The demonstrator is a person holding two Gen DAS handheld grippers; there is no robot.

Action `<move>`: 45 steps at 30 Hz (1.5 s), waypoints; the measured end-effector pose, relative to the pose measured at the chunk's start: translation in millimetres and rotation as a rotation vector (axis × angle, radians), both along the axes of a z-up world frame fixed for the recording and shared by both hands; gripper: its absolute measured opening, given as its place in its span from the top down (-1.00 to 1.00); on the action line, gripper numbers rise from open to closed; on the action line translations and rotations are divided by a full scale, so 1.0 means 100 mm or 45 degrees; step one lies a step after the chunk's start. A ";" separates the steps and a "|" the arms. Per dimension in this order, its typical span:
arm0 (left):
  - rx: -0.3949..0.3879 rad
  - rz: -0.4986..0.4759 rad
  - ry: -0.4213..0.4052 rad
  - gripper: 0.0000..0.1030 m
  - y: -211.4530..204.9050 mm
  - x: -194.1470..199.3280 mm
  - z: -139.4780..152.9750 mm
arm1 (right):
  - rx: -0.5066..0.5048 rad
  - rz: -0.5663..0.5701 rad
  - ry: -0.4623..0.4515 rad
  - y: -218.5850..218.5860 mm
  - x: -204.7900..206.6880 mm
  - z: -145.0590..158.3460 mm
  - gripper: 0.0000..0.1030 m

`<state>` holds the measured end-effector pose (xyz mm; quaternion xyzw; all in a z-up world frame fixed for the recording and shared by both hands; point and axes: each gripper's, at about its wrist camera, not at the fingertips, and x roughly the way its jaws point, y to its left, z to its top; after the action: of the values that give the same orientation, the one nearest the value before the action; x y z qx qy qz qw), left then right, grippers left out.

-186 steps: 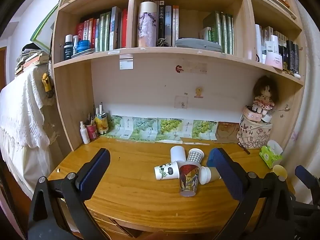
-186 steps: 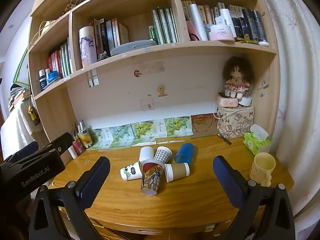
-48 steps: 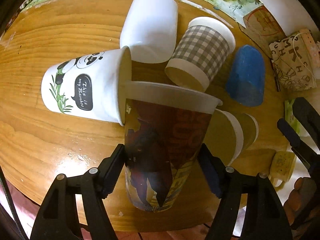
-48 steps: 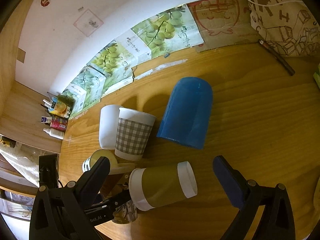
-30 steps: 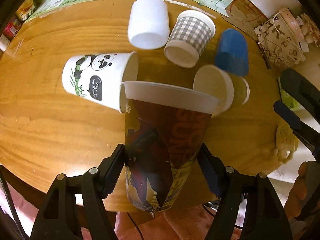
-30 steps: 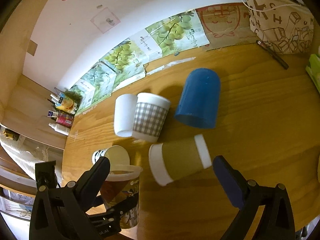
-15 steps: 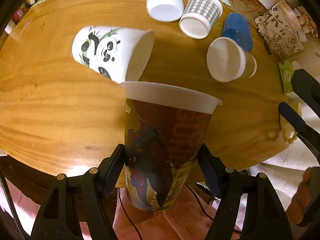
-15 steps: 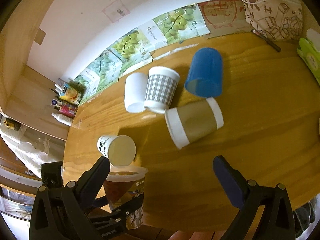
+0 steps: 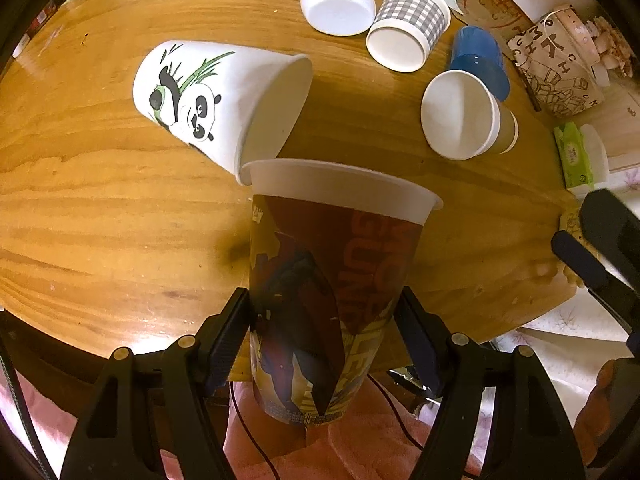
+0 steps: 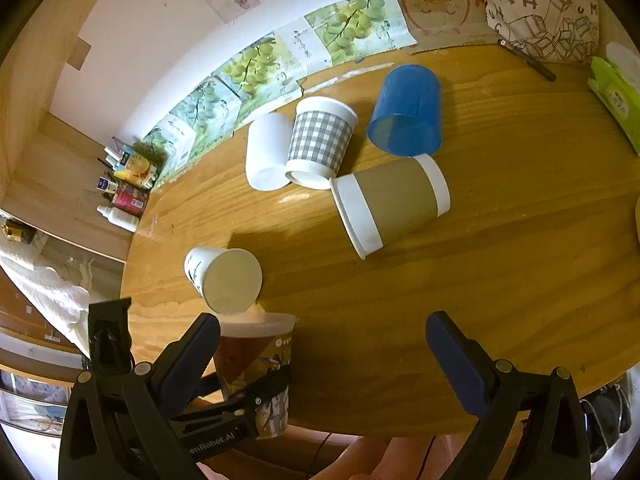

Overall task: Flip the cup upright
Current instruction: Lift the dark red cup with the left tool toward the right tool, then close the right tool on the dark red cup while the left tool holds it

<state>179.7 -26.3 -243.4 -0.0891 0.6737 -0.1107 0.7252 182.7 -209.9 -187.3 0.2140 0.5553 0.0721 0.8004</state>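
My left gripper [image 9: 324,312] is shut on a tall printed paper cup [image 9: 332,288] with a white rim, held in the air over the front edge of the wooden desk [image 9: 100,208]. The same cup [image 10: 256,364] shows low left in the right wrist view, clamped by the left gripper [image 10: 244,400]. A panda cup [image 9: 216,100] lies on its side just beyond it. My right gripper [image 10: 324,356] is open and empty above the desk's front; it also shows at the right edge of the left wrist view [image 9: 600,240].
Lying on the desk are a white cup [image 10: 266,152], a checked cup [image 10: 320,142], a blue cup [image 10: 408,110] and a brown-banded cup [image 10: 392,204]. A patterned bag [image 10: 548,12], a green tissue pack [image 10: 616,96] and small bottles [image 10: 124,192] line the back and sides.
My left gripper has drawn the printed cup back toward the desk's front edge and higher. The panda cup has rolled a little. My right gripper has pulled back and up, still open.
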 end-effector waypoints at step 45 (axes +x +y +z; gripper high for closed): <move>-0.027 -0.175 -0.384 -0.66 0.36 -0.26 0.53 | 0.112 0.085 0.185 0.39 0.04 -0.23 -1.00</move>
<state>153.6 9.8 -190.2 -0.0329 0.5607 -0.1794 0.8077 186.3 -171.1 -210.3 0.2351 0.6149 0.1074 0.7450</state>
